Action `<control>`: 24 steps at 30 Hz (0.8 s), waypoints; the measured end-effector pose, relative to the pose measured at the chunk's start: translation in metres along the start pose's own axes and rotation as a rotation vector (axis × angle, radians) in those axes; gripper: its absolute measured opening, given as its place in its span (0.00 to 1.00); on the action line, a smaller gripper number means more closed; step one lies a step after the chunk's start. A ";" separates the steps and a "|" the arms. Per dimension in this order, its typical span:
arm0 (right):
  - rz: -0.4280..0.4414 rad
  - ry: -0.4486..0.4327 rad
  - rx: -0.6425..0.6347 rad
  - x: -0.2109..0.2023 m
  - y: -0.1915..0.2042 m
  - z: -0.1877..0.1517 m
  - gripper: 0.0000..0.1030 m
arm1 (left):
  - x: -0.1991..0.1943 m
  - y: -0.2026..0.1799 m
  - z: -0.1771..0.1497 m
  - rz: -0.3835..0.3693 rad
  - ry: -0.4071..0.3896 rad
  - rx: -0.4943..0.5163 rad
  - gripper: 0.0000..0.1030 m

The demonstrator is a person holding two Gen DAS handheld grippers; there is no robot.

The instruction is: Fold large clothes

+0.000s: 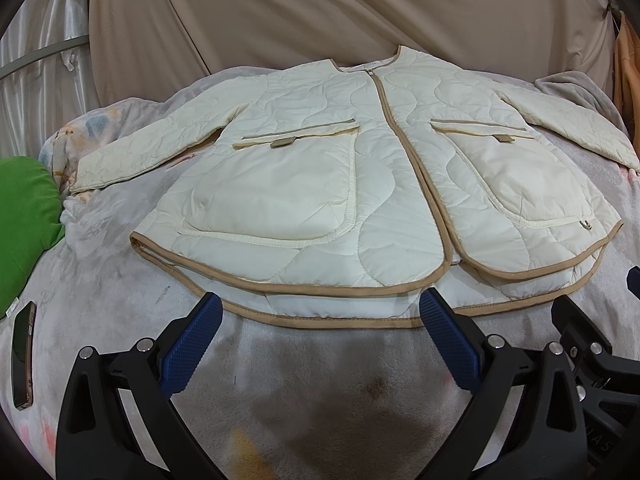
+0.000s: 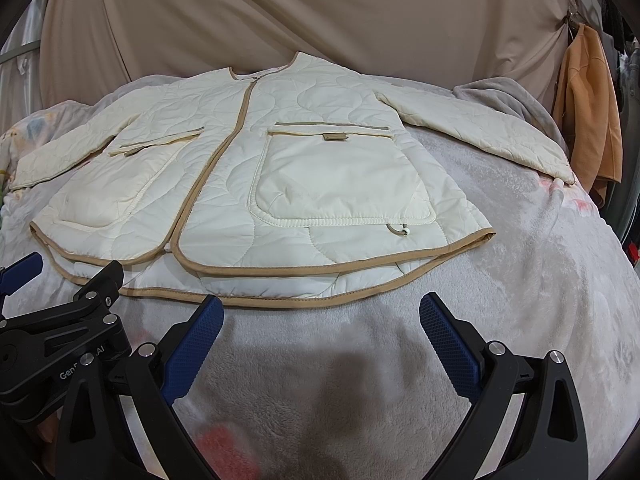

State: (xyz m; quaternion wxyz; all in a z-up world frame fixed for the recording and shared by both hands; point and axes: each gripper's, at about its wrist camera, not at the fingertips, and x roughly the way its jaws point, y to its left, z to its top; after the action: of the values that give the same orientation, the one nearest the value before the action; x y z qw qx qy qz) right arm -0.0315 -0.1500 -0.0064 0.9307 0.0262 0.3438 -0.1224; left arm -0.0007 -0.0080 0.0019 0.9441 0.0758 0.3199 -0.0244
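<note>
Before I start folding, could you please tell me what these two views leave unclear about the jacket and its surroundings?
- Jacket back: hidden in both views, since it lies front up on the blanket.
- Pocket contents: covered by the flaps.
- Phone: left view only, at the blurred fisheye edge; its screen is unreadable.
- Orange garment: right view, cut off by the edge.
- Green cushion: left view, cut off by the edge.

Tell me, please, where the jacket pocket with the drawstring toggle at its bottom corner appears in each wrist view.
Left wrist view: the toggle pocket lies right of centre, on the jacket panel nearest the right edge.
Right wrist view: the toggle pocket sits near the centre, just right of the zipper.
Shared landmark: the tan-trimmed zipper line runs down the cream quilted jacket immediately left of this pocket.
</note>
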 end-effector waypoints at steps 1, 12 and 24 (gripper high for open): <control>0.000 0.000 0.000 0.000 0.000 0.000 0.95 | 0.000 0.000 0.000 0.000 0.000 0.000 0.94; -0.001 0.001 0.000 0.001 0.000 0.000 0.95 | 0.000 0.000 0.000 0.000 0.002 0.001 0.94; -0.024 -0.024 0.027 -0.016 -0.048 0.033 0.93 | -0.011 0.028 0.018 -0.088 0.009 -0.036 0.94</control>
State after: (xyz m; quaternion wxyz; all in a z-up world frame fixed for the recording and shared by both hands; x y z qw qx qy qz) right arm -0.0335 -0.1979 0.0309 0.9328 0.0330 0.3310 -0.1384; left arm 0.0041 0.0163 0.0263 0.9418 0.0447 0.3276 -0.0599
